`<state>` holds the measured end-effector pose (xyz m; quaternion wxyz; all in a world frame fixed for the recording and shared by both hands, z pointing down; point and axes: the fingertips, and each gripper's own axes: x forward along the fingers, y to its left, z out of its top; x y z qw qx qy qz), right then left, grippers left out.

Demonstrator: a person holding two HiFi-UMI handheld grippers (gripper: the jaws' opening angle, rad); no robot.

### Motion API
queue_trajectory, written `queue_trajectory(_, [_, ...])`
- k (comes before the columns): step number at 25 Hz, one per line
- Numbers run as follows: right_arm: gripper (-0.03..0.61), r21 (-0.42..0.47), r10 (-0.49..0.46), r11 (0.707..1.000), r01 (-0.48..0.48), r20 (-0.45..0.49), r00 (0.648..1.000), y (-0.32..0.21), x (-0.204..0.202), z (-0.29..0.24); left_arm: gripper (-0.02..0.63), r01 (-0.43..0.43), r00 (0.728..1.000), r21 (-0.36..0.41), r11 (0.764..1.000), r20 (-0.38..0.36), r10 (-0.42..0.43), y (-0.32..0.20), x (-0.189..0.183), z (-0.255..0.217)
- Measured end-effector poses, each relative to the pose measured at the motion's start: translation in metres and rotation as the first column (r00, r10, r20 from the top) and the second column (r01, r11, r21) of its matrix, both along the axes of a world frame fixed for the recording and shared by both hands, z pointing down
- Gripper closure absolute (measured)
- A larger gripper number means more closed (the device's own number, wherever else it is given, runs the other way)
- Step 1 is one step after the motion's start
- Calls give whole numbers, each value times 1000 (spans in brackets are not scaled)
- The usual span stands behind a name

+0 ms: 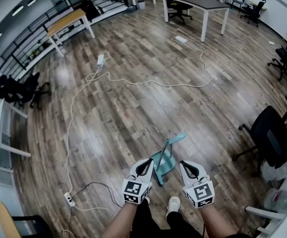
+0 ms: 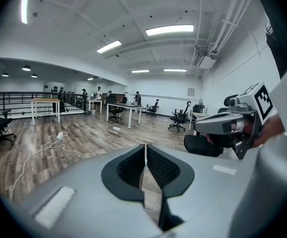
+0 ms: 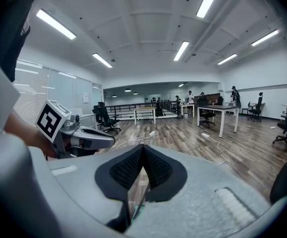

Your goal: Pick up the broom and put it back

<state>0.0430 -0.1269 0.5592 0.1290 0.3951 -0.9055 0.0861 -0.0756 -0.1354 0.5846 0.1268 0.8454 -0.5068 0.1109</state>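
A teal broom with a thin grey handle lies on the wooden floor just in front of the person's feet in the head view. My left gripper hovers over its left side, my right gripper just to its right, both above the floor. In the left gripper view the left gripper has its black pads together with nothing between them. The right gripper in its own view is likewise shut and empty, with a sliver of teal showing below its jaws.
White cables snake across the floor to a power strip at the lower left. A black office chair and plastic bags stand to the right. Tables line the far side. The person's white shoe is below the broom.
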Motion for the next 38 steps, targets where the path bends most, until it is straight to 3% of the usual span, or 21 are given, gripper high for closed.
queue_trajectory(7, [575,-61,32,998,-33,-19,999,-14,-3,36,556,-76,997,-81,994,10,77,-25,13,49])
queue_trajectory(12, [575,-94,45,994,-49,-38,998,-17,-2,57,495,-120,992,-116,986,33,125,-39,22,78])
queue_trajectory(24, [575,-123,54,991,-60,-52,997,-27,-4,87,409,-138,988,-125,982,44,145,-78,35,119])
queue_trajectory(38, [575,-167,45,984,-55,-59,997,-25,-2,111,396,-193,980,-119,974,18,196,-106,57,138])
